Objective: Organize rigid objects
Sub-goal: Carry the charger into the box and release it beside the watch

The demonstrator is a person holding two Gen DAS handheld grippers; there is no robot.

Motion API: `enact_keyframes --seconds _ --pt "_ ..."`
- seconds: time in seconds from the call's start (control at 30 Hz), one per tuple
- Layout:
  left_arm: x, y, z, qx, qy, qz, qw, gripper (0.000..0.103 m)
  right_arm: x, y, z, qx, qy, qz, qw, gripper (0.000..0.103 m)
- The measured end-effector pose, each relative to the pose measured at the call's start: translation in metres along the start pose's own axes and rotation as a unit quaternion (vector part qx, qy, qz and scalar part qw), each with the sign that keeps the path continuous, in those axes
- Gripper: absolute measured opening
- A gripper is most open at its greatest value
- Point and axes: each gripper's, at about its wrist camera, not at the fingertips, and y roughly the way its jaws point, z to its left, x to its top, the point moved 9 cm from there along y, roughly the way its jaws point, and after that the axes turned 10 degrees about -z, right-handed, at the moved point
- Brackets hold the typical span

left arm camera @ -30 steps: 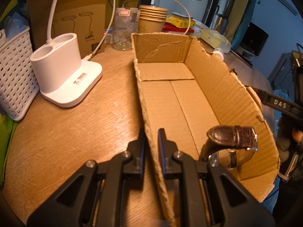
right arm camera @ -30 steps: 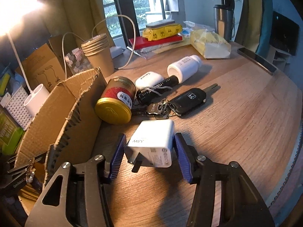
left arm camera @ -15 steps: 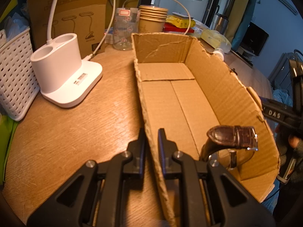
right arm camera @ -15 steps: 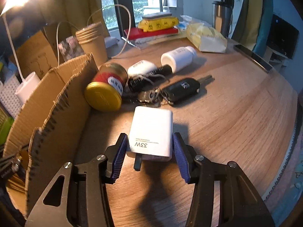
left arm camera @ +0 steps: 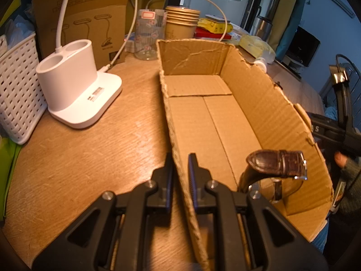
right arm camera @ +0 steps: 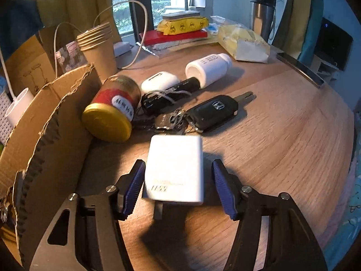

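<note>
My left gripper (left arm camera: 180, 159) is shut on the near left wall of an open cardboard box (left arm camera: 266, 113). A brown-strapped watch (left arm camera: 275, 162) lies in the box's near end. In the right wrist view a white charger (right arm camera: 176, 158) lies flat on the wooden table. My right gripper (right arm camera: 177, 167) straddles it with its jaws opening, and a gap shows at each blue pad. Beyond the charger lie a car key with a key ring (right arm camera: 214, 110), a yellow-lidded jar (right arm camera: 112, 113) on its side, a black flashlight (right arm camera: 171, 90), a white earbud case (right arm camera: 160, 81) and a white bottle (right arm camera: 209, 70).
A white lamp base (left arm camera: 74, 85) and a white basket (left arm camera: 15, 85) stand left of the box. Stacked paper cups (left arm camera: 180, 24) and a glass jar (left arm camera: 147, 36) stand behind it. A phone (right arm camera: 300, 70) lies near the table's right edge, by a yellow packet (right arm camera: 243, 43).
The right gripper sank with the charger until it lay flat on the table, then its jaws spread off the charger's sides. The left gripper stayed clamped on the box wall.
</note>
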Motion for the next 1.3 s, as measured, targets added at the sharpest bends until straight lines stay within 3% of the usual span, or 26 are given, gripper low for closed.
enact_keyframes --seconds 0.03,0.07,0.33,0.67,0.97,1.3 --pt "0.000 0.000 0.000 0.000 0.000 0.000 1.0000 0.014 0.001 0.000 0.001 0.004 -0.002 -0.001 1.000 0.050" --pt "0.000 0.000 0.000 0.000 0.000 0.000 1.0000 0.014 0.001 0.000 0.001 0.003 -0.003 -0.004 1.000 0.050" --pt "0.000 0.000 0.000 0.000 0.000 0.000 1.0000 0.014 0.002 -0.011 0.006 0.016 -0.005 -0.010 1.000 0.050" --pt "0.000 0.000 0.000 0.000 0.000 0.000 1.0000 0.014 0.026 -0.049 0.028 0.050 -0.012 -0.048 0.998 0.050" --pt "0.000 0.000 0.000 0.000 0.000 0.000 1.0000 0.014 0.050 -0.090 0.068 0.094 -0.037 -0.100 0.990 0.050" --pt "0.000 0.000 0.000 0.000 0.000 0.000 1.0000 0.014 0.055 -0.098 0.125 0.149 -0.078 -0.106 0.980 0.050"
